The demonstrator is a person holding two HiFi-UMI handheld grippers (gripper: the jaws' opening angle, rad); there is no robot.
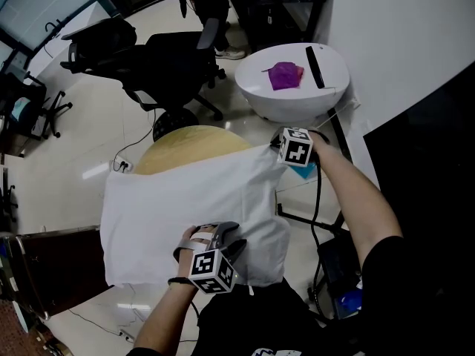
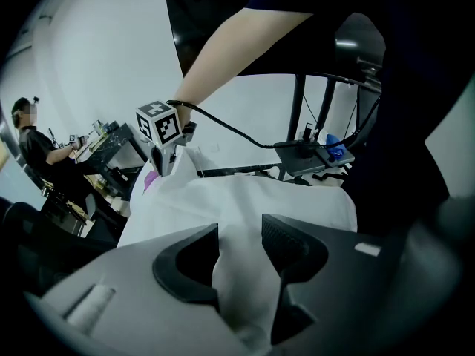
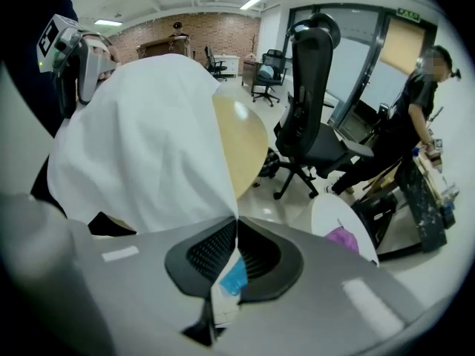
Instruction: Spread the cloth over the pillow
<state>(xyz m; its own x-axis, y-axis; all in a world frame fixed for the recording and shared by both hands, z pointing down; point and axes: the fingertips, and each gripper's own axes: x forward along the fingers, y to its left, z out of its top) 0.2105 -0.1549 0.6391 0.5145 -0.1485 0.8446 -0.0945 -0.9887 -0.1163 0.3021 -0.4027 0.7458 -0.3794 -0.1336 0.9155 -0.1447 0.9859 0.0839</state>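
A white cloth (image 1: 185, 199) lies over a puffy white pillow on a round wooden table (image 1: 193, 141). I cannot tell cloth from pillow along the near edge. My left gripper (image 1: 215, 237) is at that near edge. In the left gripper view its jaws (image 2: 239, 247) stand wide with a thick fold of white fabric (image 2: 245, 199) filling the gap and touching both pads. My right gripper (image 1: 279, 147) is at the far right corner. In the right gripper view it (image 3: 236, 236) is shut on the thin cloth (image 3: 141, 139) edge, with a blue tag between the pads.
A white round side table (image 1: 326, 87) with a purple thing (image 1: 284, 75) and a black strip stands beyond the right gripper. A black office chair (image 1: 171, 58) stands behind the wooden table. Cables run over the floor at the right. A person (image 3: 415, 117) works at a far bench.
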